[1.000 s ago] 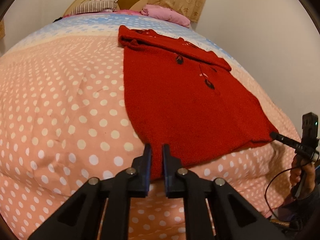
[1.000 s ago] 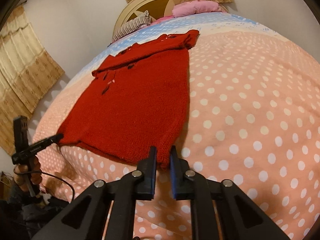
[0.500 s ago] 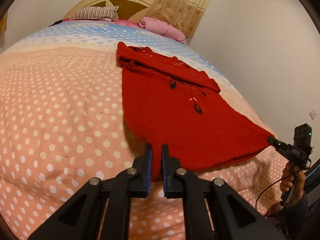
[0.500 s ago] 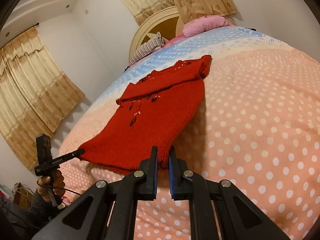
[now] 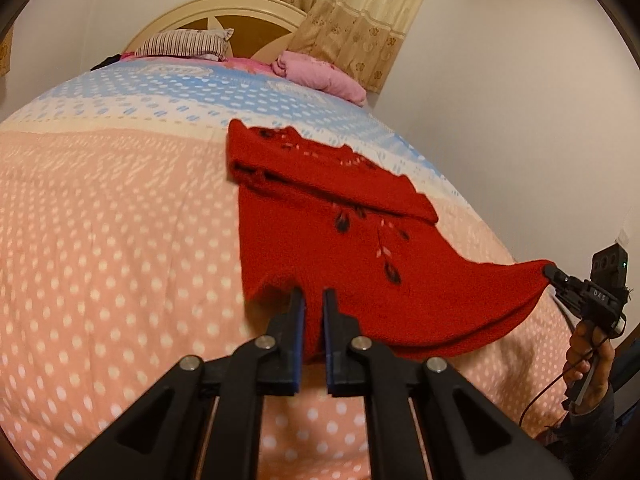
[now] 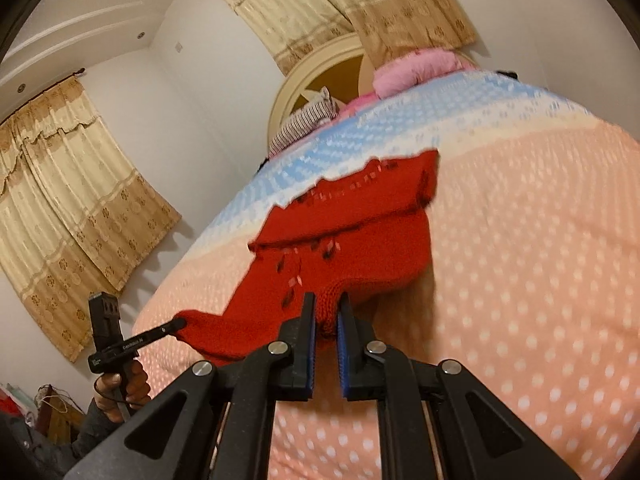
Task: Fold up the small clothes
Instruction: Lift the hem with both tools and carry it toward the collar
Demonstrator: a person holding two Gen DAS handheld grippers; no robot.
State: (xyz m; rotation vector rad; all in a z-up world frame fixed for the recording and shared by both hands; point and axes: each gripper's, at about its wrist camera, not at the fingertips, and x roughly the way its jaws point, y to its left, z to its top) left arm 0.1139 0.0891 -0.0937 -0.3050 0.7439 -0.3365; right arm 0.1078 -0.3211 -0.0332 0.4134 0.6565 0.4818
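- Two hand-held grippers each pinch a bottom corner of the red knitted sweater with dark leaf-shaped decorations; the left gripper has its blue-padded jaws nearly shut with red knit between them, and the right gripper shows the same, a thick bunch of hem pressed between its pads.
- Seen from the opposite side, each gripper also shows in the other's view, its tips clamped on a stretched hem corner.
- Sleeves appear already folded across the chest, forming a red band near the neckline, though blur in the right wrist view makes the exact layering hard to read.
- Hem is lifted off the pink polka-dot bedspread, while the collar end rests on the bed where pink fabric meets the blue-and-white patterned strip.
- Judged from this, the side folds are done and the bottom-to-top fold is under way; what is left is carrying the hem up to the collar, laying it flat, releasing, and perhaps a further fold.
- No container shows in either view: no basket, box or drawer for the finished piece.
- Beyond the sweater lie a striped pillow and a pink folded blanket by the cream wooden headboard.
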